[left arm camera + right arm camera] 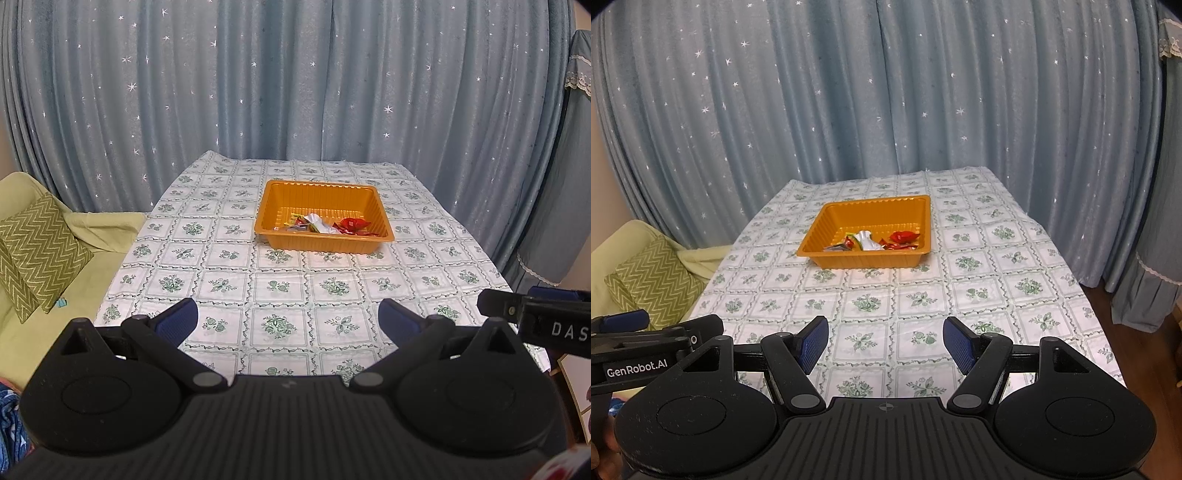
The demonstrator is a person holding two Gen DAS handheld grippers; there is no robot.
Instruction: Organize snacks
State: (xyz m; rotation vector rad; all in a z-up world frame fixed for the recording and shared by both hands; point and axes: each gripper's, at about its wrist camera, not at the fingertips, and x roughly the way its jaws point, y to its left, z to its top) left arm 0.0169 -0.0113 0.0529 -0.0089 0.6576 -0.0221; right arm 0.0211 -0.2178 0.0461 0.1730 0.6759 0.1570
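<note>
A blue-grey curtain [280, 74] sprinkled with small white stars hung in folds across the whole back of the room. Before it stood the worktop [979, 295], covered by a white cloth with green floral squares. To the left sat a pale green sofa [22, 192] bearing a zigzag-patterned cushion [40, 254]. Dark wooden floor [1137, 332] showed at the right.

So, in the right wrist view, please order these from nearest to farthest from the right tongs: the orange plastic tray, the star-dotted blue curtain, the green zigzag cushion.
From the right tongs:
1. Green zigzag cushion, at the left, beside the table.
2. Orange plastic tray, ahead on the tablecloth.
3. Star-dotted blue curtain, behind the table's far end.
</note>
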